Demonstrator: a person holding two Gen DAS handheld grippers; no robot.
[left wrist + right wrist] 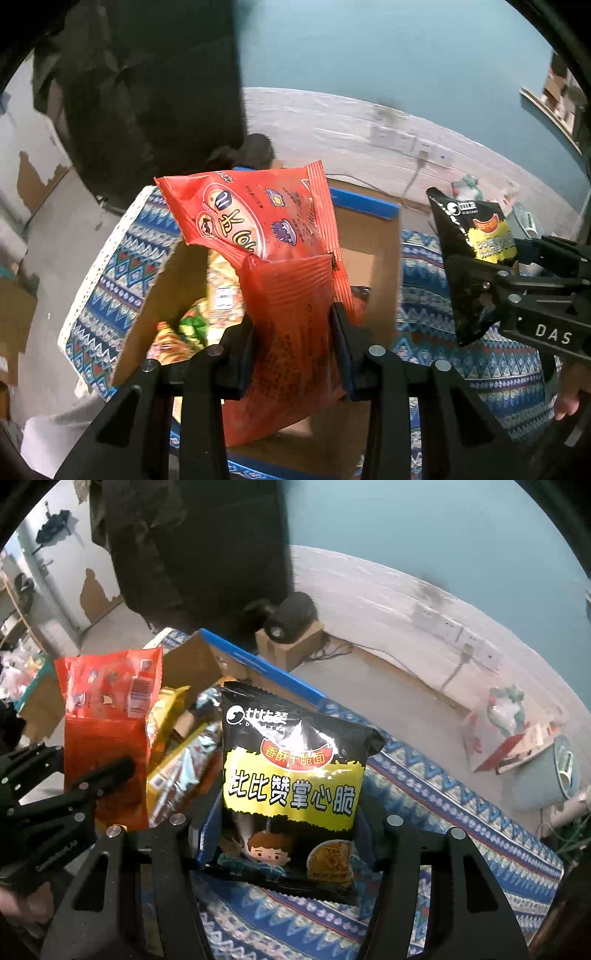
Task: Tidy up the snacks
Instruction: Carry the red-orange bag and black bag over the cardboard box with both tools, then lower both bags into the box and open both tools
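My left gripper [293,332] is shut on an orange-red snack bag [258,225] and holds it upright above an open cardboard box [364,236] with a blue rim. The same bag shows in the right wrist view [107,731]. My right gripper [288,834] is shut on a black and yellow crispy-noodle bag [291,775], held upright just right of the box; it also shows in the left wrist view [469,236]. Inside the box lie several yellow and silver snack packs [184,753].
The box stands on a table with a blue patterned cloth [461,812]. Behind it are a dark hanging garment [192,546], a small cardboard box with a dark object on top [291,635], wall sockets [450,627], and clutter with a pale bucket [543,771] on the floor at right.
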